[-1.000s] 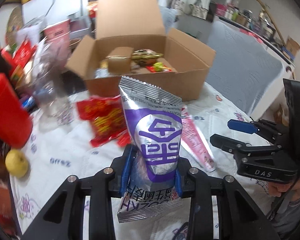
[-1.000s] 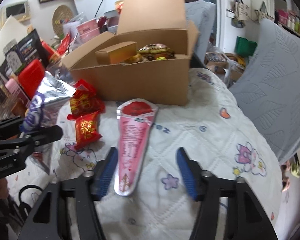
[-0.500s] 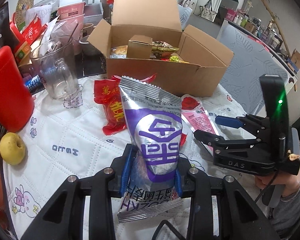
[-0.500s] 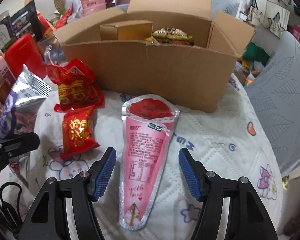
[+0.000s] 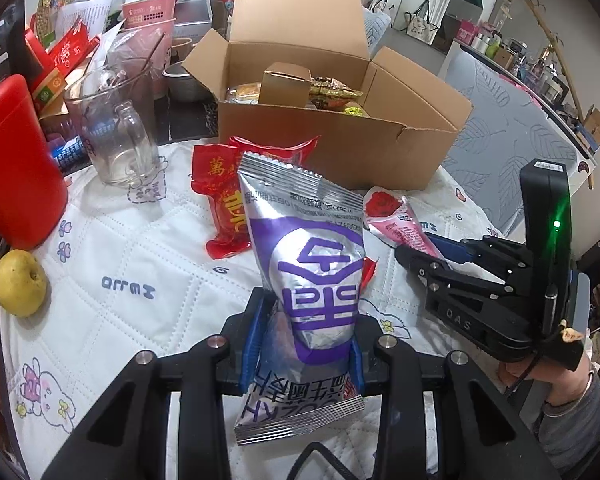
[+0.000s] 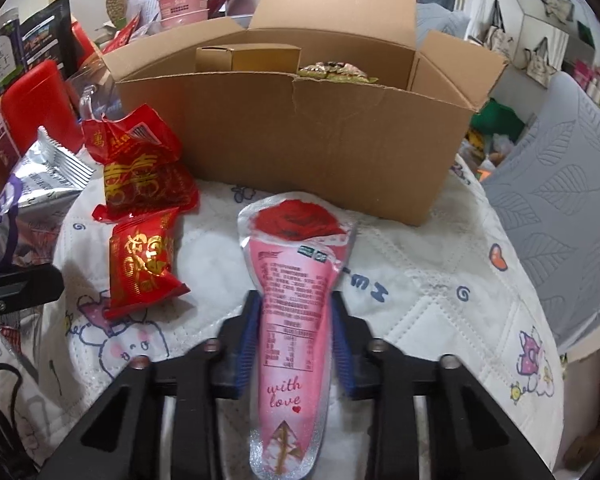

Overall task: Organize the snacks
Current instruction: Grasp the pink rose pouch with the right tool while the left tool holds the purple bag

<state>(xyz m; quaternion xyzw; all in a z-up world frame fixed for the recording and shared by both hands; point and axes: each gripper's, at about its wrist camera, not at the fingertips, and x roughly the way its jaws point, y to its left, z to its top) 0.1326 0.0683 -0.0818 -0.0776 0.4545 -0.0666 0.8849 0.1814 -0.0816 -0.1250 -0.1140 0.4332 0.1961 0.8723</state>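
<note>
Cardboard box (image 6: pixel 300 136) dead ahead of you, flaps open, standing on the quilted white cloth (image 6: pixel 440 300). Inside it you've got one small tan carton (image 6: pixel 248 58) standing up near the back and a gold-wrapped snack (image 6: pixel 334 72) beside it; in the left view a flat yellowish packet (image 5: pixel 242 92) and a scrap of green-yellow wrapper (image 5: pixel 354 111) peek out too, though the rest of the contents are hidden by the front wall.

Your left gripper (image 5: pixel 302 344) is clamped on one silver-and-purple snack bag (image 5: pixel 308 276), held upright over the cloth, clear of the box. Your right gripper (image 6: pixel 294 340) has just been closing, and its blue pads now sit against both edges of the one pink rose-printed cone packet (image 6: pixel 290 320), which lies flat on the cloth just in front of the box, wide end toward it.

Count the loose ones: two red-and-gold packets (image 6: pixel 142 258) lie on the cloth between your two grippers, the larger one crumpled and nearer the box.

Off to your left, one glass mug (image 5: pixel 114 128) stands on the cloth's far edge, and I can't tell whether anything's in it. One red container (image 5: pixel 16 160) stands beside it, one yellow apple (image 5: pixel 20 283) sits near the cloth's edge, and one pink paper cup (image 5: pixel 150 12) stands in the clutter behind.
</note>
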